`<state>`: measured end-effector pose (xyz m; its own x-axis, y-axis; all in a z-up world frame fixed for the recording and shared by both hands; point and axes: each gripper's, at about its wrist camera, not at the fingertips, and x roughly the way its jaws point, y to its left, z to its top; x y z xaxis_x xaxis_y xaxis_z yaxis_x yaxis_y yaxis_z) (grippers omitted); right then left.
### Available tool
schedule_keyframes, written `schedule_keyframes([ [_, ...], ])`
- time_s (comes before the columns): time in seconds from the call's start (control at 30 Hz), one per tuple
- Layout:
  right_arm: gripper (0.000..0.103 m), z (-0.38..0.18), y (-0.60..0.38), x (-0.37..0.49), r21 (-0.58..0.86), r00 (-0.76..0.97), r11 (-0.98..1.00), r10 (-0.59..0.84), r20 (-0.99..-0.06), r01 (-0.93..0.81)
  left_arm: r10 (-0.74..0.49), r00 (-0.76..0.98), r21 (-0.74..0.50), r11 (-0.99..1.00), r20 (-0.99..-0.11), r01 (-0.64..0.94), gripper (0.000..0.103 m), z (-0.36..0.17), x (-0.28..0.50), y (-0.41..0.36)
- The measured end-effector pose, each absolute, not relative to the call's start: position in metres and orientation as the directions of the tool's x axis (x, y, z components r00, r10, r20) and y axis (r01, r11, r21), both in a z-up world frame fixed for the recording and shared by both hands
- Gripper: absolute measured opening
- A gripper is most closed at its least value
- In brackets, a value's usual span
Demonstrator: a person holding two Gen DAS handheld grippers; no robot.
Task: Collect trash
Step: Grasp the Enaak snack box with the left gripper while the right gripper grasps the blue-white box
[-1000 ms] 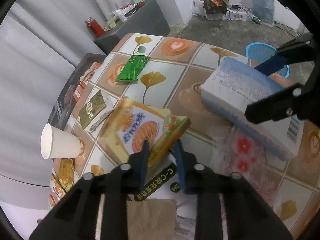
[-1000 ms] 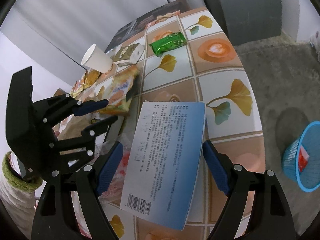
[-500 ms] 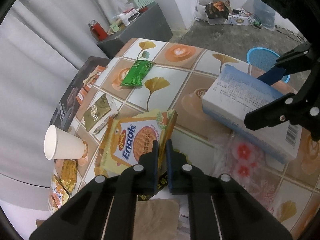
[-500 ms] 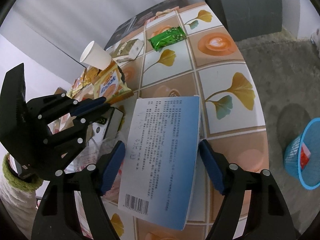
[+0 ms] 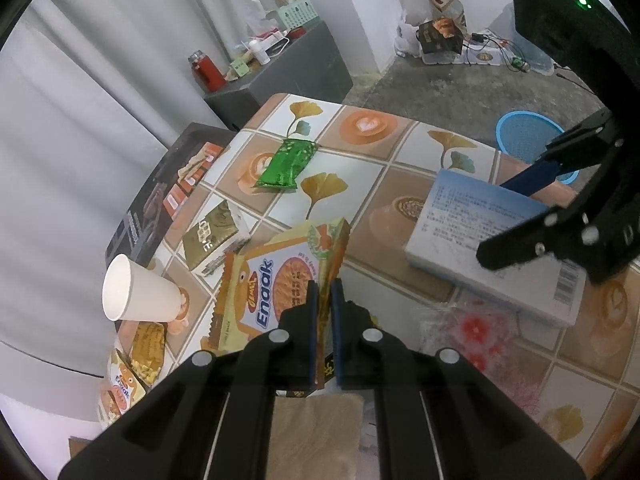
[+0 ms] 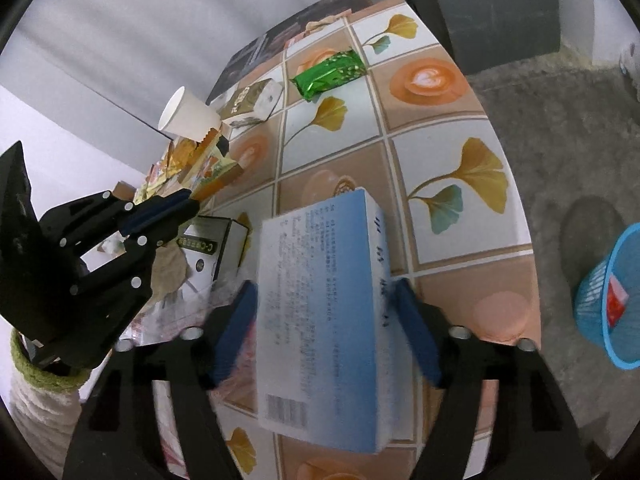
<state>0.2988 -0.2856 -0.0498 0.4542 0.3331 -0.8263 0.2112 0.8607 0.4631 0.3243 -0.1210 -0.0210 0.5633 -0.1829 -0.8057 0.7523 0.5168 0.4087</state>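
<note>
Left gripper (image 5: 324,300) is pinching the Enaak snack packet (image 5: 276,276) by its edge, tilting it up for lifting. Right gripper (image 6: 324,312) is straddling the blue box (image 6: 320,312), jaws easing apart; the blue basket (image 6: 608,300) is waiting at three o'clock.

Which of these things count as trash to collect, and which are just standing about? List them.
Job: Enaak packet pinched in left gripper; blue box in right gripper; green wrapper; paper cup; blue basket.

Lying about: grey cabinet; red jar.
</note>
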Motion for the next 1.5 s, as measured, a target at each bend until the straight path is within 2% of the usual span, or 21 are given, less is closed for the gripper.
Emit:
schedule_keyframes([
  [0.1, 0.079, -0.05, -0.276, 0.301, 0.416, 0.444, 0.889, 0.299, -0.845, 0.192, -0.182, 0.566, 0.407, 0.524, -0.804, 0.748, 0.006, -0.02, 0.324, -0.12],
  [0.4, 0.078, -0.052, -0.262, 0.302, 0.275, 0.441, 0.949, 0.184, -0.879, 0.152, -0.191, 0.582, 0.411, 0.539, -0.79, 0.735, 0.006, -0.013, 0.325, -0.115],
  [0.53, 0.073, -0.052, -0.264, 0.301, 0.278, 0.444, 0.949, 0.186, -0.877, 0.152, -0.203, 0.59, 0.409, 0.548, -0.782, 0.73, 0.006, -0.009, 0.324, -0.113],
  [1.5, 0.071, 0.004, -0.274, 0.258, 0.342, 0.55, 0.92, 0.189, -0.813, 0.19, -0.263, 0.669, 0.442, 0.578, -0.695, 0.686, 0.006, 0.059, 0.276, -0.1],
])
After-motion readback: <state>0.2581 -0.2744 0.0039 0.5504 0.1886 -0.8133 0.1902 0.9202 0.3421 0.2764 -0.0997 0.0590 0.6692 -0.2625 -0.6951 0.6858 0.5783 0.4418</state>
